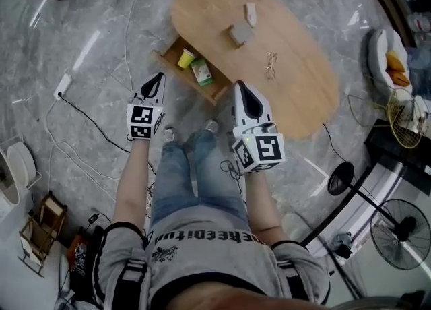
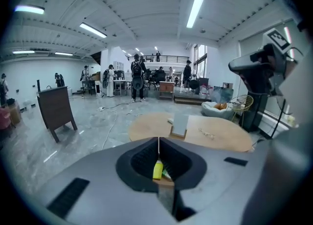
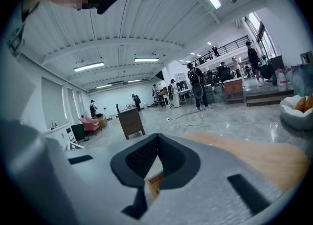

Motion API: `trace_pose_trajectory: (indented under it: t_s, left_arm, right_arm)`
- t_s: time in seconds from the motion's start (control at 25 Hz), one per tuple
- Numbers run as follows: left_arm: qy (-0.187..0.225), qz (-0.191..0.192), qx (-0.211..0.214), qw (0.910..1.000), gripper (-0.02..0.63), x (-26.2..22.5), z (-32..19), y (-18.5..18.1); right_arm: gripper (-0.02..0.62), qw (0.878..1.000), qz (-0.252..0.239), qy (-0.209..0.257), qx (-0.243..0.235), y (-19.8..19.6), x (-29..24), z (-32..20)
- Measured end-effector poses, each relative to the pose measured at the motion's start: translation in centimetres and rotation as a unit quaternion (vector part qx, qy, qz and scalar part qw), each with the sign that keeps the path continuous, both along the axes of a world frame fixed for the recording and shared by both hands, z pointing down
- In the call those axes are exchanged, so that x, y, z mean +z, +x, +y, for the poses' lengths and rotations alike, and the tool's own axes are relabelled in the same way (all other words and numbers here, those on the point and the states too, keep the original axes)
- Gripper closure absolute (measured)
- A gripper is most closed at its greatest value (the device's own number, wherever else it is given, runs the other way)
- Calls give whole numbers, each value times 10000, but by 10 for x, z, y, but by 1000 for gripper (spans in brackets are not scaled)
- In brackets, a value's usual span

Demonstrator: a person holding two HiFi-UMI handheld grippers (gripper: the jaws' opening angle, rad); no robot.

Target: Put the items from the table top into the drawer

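Observation:
An oval wooden table (image 1: pixel 296 93) carries a small grey-and-tan block (image 1: pixel 240 32), a pale flat item (image 1: pixel 250 13) and a pair of glasses (image 1: pixel 271 65). Its drawer (image 1: pixel 166 55) stands pulled out on the near left side, with a yellow bottle (image 1: pixel 186 58) and a green pack (image 1: pixel 201 71) inside. My left gripper (image 1: pixel 159 75) hangs above the floor just left of the drawer, shut and empty. My right gripper (image 1: pixel 240 85) is over the table's near edge beside the drawer, shut with nothing in it. The left gripper view shows the bottle (image 2: pixel 157 169) past the closed jaw tips.
Cables and a white power strip (image 1: pixel 62 86) lie on the marble floor at the left. My legs in jeans (image 1: pixel 195 174) stand close to the drawer. A wire basket (image 1: pixel 404 116), a fan (image 1: pixel 403 236) and a lamp stand (image 1: pixel 343 180) crowd the right side.

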State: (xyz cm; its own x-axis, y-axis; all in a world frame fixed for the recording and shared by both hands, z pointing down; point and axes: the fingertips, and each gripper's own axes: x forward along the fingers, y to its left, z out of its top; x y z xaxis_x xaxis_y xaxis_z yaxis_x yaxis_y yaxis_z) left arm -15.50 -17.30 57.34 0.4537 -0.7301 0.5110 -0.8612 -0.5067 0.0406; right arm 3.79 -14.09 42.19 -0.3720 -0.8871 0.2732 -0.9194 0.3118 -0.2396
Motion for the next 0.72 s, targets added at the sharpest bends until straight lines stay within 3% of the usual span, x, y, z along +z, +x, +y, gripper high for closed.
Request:
trace_pose_trajectory:
  t_s: [0.72]
  left_arm:
    - [1112,518,661,9902,593,-156,48,-23]
  right_arm:
    - [591,9947,292,816,557,-35,-112,66]
